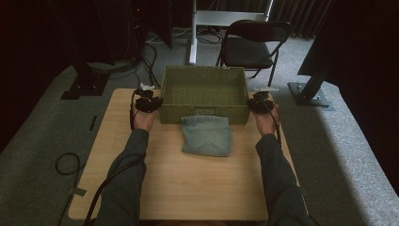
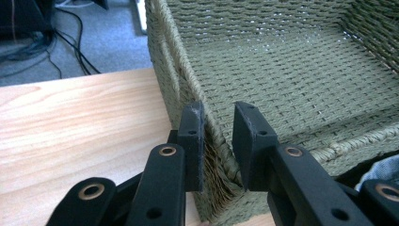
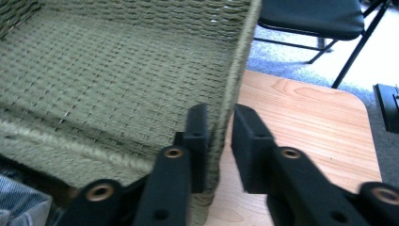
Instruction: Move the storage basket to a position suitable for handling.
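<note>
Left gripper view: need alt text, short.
Two black jaws of the left gripper straddle the side wall of a green woven basket, one jaw outside it and one inside, with the rim running up between them. The basket's bare woven floor stretches beyond, and a light wooden table lies to the left.

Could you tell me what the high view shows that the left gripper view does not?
High view alone: both forearms, the right gripper at the basket's right wall, the whole folded jeans against the basket's near wall, a chair behind the table.

Left gripper view alone: the left gripper close up, its jaws straddling the basket's left wall, one inside and one outside.

Both: the green woven basket, empty, on the wooden table.
</note>
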### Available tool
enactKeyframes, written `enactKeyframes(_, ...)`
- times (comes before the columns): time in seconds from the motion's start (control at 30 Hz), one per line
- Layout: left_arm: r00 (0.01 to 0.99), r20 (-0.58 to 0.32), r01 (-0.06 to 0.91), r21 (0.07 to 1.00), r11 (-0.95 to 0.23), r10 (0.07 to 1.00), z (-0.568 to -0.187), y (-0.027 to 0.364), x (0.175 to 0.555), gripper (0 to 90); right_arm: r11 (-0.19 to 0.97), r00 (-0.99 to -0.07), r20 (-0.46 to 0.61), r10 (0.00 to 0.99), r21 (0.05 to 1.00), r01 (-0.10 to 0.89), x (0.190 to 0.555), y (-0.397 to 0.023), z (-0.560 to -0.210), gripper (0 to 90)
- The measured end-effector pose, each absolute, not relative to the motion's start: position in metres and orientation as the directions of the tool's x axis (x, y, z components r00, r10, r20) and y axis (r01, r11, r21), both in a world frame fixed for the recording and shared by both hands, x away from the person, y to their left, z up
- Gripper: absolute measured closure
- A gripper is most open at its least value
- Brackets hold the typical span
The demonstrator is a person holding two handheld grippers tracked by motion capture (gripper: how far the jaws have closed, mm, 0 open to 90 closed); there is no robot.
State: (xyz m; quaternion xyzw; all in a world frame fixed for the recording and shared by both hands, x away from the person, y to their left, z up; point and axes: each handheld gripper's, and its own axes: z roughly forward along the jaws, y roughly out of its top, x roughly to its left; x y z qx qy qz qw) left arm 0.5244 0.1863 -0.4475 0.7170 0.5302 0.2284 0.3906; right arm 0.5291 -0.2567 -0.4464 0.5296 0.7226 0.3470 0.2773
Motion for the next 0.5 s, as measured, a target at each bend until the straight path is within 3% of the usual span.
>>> enactKeyframes(0.5,0.348,-0.083,0.586,0.797,-0.148,0.934,-0.446,0.188,0.515,74.8,0.197,-0.295,-0.027,0.955,0.802,0.565,0.515,-0.258,-0.448,79.3)
